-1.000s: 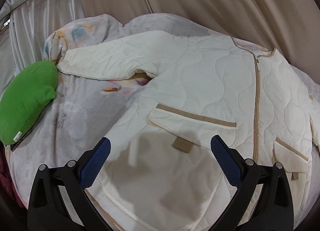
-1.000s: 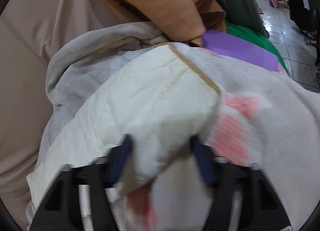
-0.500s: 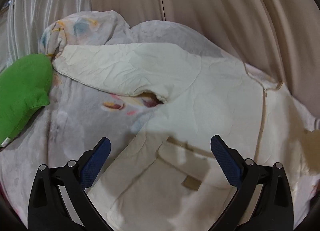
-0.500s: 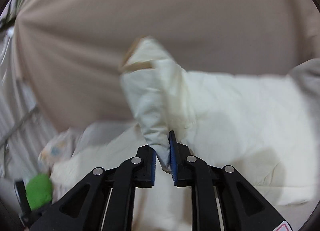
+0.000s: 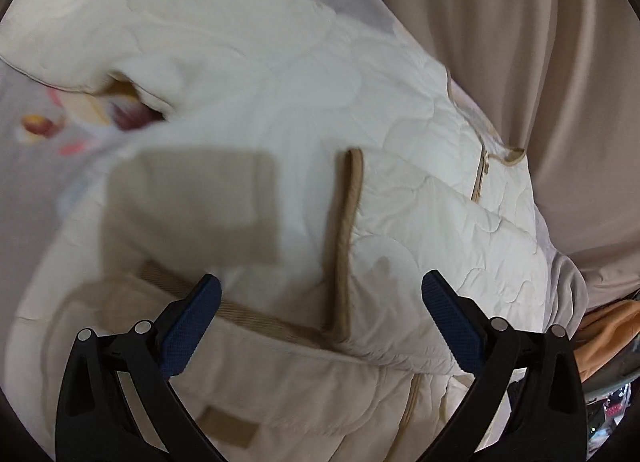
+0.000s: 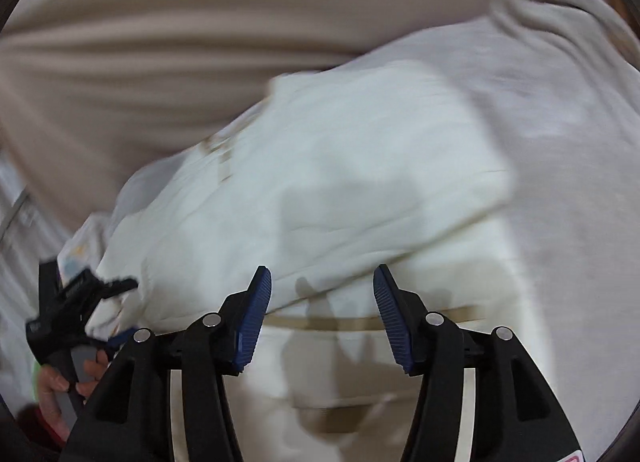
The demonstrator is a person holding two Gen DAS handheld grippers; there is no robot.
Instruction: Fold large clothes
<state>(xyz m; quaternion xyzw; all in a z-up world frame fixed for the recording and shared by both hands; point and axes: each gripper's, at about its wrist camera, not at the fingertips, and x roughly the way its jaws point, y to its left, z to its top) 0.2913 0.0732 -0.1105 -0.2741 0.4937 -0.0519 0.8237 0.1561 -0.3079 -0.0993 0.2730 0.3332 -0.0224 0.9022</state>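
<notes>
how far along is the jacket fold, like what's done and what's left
Done: one sleeve lies folded across the front of the cream quilted jacket, its tan cuff toward the middle. In hand: nothing; the left gripper and right gripper are both open above the fabric. Left: the other sleeve is spread out to the side on the blanket, and the body is unfolded.
</notes>
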